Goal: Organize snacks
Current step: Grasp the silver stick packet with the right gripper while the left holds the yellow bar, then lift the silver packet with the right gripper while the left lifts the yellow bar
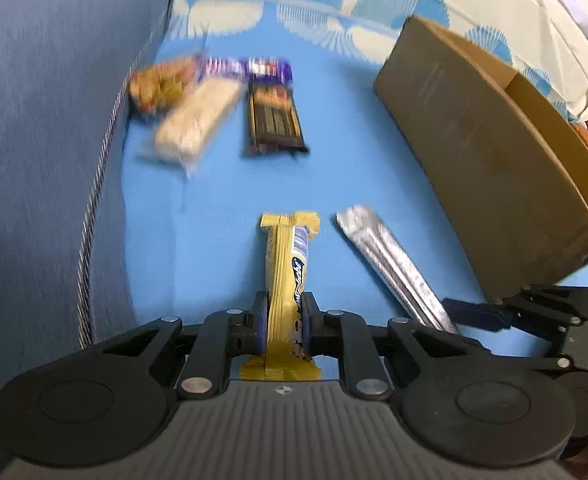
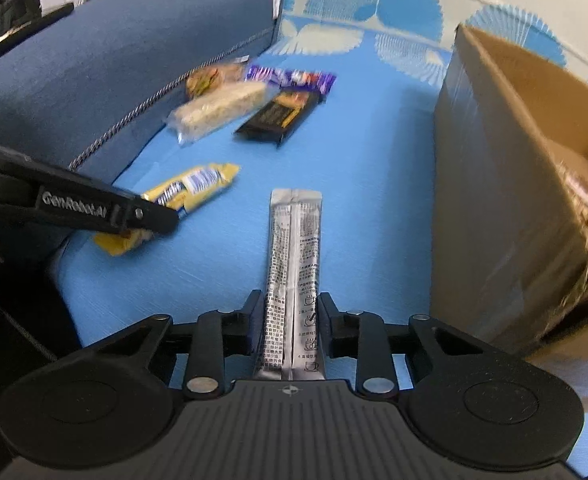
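Note:
A yellow snack bar (image 1: 290, 256) lies lengthwise on the blue sheet (image 1: 214, 208), and my left gripper (image 1: 284, 308) is shut on its near end, pads pressing both sides. To its right a silver stick sachet (image 2: 294, 240) lies on the sheet with my right gripper (image 2: 290, 304) shut on its near half. From the right wrist view the left gripper's finger (image 2: 134, 212) crosses the yellow bar (image 2: 194, 188). The open cardboard box (image 2: 494, 200) stands close on the right, and something wrapped lies inside it.
Farther back lie a pale oat bar (image 1: 198, 120), a dark brown bar (image 1: 274, 120), a purple wrapper (image 1: 254, 68) and a brownish snack (image 1: 158, 84). A dark blue cushion (image 1: 34, 120) bounds the left side. The box wall (image 1: 474, 140) bounds the right.

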Demonstrator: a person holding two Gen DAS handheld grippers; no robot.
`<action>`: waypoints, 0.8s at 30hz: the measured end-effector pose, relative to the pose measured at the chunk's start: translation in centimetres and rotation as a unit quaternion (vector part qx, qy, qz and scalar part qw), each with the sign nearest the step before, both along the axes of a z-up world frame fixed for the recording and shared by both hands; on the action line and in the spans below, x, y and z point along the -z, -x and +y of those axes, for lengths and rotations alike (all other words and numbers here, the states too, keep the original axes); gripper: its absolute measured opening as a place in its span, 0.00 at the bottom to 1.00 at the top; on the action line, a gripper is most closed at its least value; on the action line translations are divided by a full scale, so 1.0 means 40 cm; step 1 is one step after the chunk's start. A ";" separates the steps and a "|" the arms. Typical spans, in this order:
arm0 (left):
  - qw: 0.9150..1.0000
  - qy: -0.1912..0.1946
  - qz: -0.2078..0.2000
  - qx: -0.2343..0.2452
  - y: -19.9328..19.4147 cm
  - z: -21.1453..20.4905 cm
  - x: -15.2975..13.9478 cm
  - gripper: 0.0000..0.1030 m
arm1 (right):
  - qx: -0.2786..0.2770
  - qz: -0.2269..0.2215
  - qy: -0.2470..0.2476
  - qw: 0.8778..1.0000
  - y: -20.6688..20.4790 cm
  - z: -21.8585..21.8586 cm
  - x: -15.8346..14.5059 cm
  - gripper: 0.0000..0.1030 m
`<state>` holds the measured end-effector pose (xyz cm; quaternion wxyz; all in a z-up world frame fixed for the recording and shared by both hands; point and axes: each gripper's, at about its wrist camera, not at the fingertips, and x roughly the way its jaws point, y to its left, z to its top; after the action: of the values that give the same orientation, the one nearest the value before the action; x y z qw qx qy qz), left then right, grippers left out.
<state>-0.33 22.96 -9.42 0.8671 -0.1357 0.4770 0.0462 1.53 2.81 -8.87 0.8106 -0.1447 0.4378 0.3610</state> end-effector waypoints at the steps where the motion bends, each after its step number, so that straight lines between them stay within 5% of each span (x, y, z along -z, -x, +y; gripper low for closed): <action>1: 1.000 0.003 0.005 0.002 0.001 -0.002 0.001 0.18 | -0.003 0.004 0.004 1.000 0.003 0.000 0.001 0.32; 19: 1.000 -0.014 -0.001 0.010 -0.019 -0.023 0.014 0.27 | 0.006 -0.007 -0.023 1.000 -0.021 0.017 0.016 0.39; 24: 1.000 -0.021 -0.003 0.013 -0.020 -0.029 0.012 0.25 | -0.004 -0.021 -0.019 1.000 -0.008 0.015 0.012 0.31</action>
<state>0.46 21.82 -9.90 0.8714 -0.1116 0.4755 0.0443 1.86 3.43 -9.35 0.8209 -0.1388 0.4132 0.3690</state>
